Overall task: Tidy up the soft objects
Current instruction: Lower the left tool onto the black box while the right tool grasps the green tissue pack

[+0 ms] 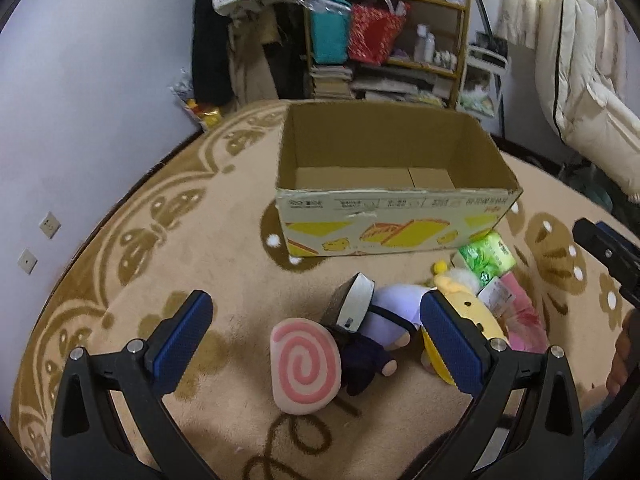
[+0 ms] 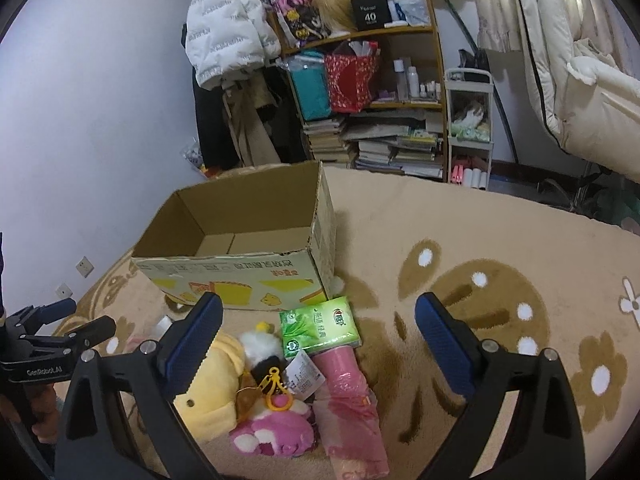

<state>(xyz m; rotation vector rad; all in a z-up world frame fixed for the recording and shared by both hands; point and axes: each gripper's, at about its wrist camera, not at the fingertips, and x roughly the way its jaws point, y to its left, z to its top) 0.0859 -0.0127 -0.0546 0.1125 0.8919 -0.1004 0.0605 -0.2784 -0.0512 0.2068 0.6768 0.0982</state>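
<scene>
left gripper (image 1: 316,336) spread wide, nothing between its blue pads, held low over the beige patterned rug (image 1: 160,280). directly ahead of it and nearest, between the two fingers: a round pink-and-white swirl cushion (image 1: 306,366) lying flat on the rug. touching the cushion's far right edge is a dark navy and lilac plush doll (image 1: 380,328) with a grey-white cap, lying on its side. behind the left gripper's right finger, partly hidden by it, a yellow plush (image 1: 478,308). right gripper (image 2: 316,334) also gaping wide, empty, above the same heap. nearest to it, low between its fingers, a pink plush (image 2: 276,426) with a yellow keyring clip lying on top; the yellow plush sits just behind its left finger; a pink wrapped pack (image 2: 352,400) lies just right of the pink plush, running away from the gripper. a small white-and-black fluffy toy (image 2: 260,346) lies between the yellow plush and a green tissue pack (image 2: 320,326), which rests on the far end of the pink pack. beyond the heap, ahead of both grippers, an open cardboard box (image 1: 396,216) stands upright on the rug, visible floor bare, green pack near its front right corner. farthest: a cluttered shelf (image 2: 400,72) and a white puffer jacket (image 2: 228,36) against the wall.
</scene>
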